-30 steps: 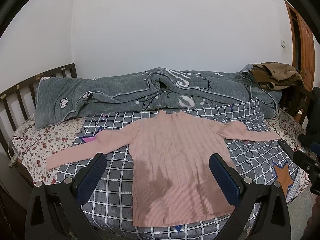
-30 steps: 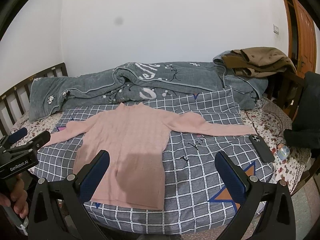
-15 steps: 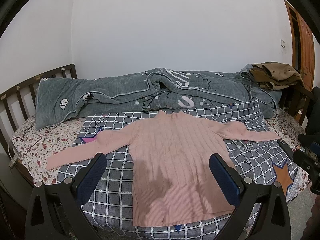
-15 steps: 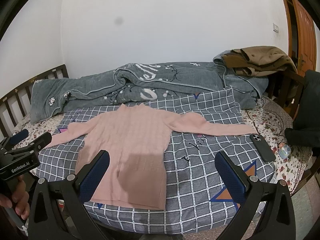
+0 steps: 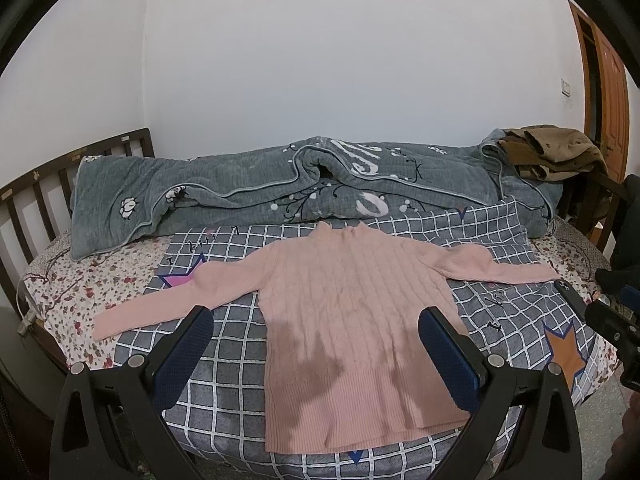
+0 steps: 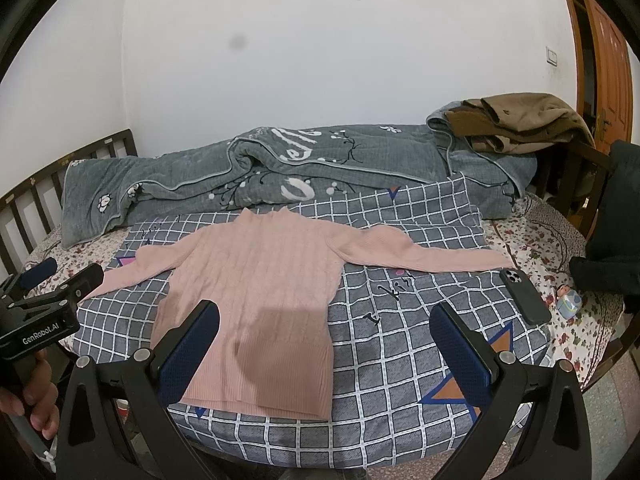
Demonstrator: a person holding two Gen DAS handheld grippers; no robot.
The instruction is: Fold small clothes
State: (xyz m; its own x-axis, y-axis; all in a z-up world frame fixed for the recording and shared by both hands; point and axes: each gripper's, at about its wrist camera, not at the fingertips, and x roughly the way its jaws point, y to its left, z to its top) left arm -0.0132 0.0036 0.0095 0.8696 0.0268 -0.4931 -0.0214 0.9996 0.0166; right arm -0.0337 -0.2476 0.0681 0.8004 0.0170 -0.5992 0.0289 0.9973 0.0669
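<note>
A pink sweater [image 5: 352,320] lies flat and face up on a grey checked sheet [image 5: 236,364] spread over the bed [image 5: 60,284], with both sleeves stretched out sideways, one toward 9 o'clock and one toward 3 o'clock, and its collar pointing to 12 o'clock.

The left gripper [image 5: 316,354] hangs above the hem of the sweater, its fingers [image 5: 186,354] spread wide and holding nothing. The right gripper [image 6: 324,354] hangs over the near edge of the bed at the sweater's lower right corner, fingers [image 6: 460,348] likewise spread wide and empty.

A rolled grey quilt [image 5: 280,192] lies along the wall at 12 o'clock, with brown clothes [image 6: 520,124] heaped on its right end. A black phone [image 6: 524,290] rests on the sheet at 3 o'clock, just past the tip of the right sleeve. In the right wrist view a hand [image 6: 30,400] grips the left gripper's handle at 8 o'clock.
</note>
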